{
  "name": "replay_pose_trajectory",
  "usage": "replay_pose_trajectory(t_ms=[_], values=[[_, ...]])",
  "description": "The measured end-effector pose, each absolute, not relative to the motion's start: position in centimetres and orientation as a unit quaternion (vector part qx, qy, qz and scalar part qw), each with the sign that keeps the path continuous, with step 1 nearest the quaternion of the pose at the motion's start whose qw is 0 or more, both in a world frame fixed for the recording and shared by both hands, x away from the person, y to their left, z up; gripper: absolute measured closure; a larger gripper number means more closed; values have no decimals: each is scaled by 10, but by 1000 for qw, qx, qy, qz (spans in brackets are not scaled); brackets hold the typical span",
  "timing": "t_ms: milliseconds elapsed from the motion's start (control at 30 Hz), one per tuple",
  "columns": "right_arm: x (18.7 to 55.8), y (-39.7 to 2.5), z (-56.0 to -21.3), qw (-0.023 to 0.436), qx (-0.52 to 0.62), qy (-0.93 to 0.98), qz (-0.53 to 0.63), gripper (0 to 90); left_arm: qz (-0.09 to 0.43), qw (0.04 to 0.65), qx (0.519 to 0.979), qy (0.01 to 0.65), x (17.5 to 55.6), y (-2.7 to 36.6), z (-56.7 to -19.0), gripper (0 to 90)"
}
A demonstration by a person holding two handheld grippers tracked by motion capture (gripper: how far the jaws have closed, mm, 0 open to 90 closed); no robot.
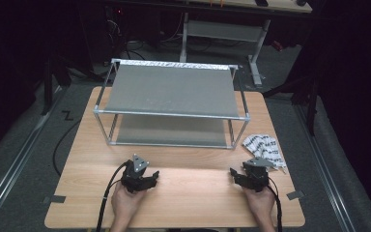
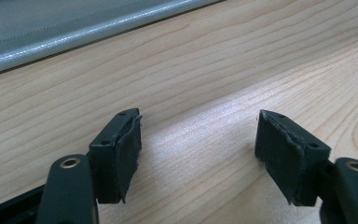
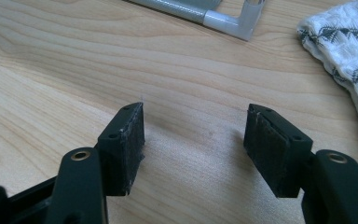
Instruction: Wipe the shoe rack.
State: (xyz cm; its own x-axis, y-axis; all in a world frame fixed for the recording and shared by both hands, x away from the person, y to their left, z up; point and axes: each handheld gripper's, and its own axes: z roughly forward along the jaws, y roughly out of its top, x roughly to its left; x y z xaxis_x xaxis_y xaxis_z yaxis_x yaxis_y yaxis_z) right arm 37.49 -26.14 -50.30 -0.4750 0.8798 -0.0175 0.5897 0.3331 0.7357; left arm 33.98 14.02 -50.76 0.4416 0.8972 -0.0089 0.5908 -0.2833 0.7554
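You are holding the left gripper and the right gripper low over the wooden table, each with its jaws standing apart on nothing. The cloth, white with dark patterned marks and crumpled, is lying on the table just beside your right gripper, near the shelf frame's front corner

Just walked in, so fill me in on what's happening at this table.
A person sits at a wooden table with a two-jaw gripper in each hand. The left gripper and the right gripper both rest low near the front edge, jaws open, holding nothing. A patterned white cloth lies just beyond the right gripper, untouched. Behind it all stands a two-level metal-framed shelf, with nothing on its top level.
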Motion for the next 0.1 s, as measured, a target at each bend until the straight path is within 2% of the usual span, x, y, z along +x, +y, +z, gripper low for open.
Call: replay_pose_trajectory(t_ms=[100], values=[[375,-261,-503,213,466,788,341,384,216,355,771,482,340,140,-508,317]])
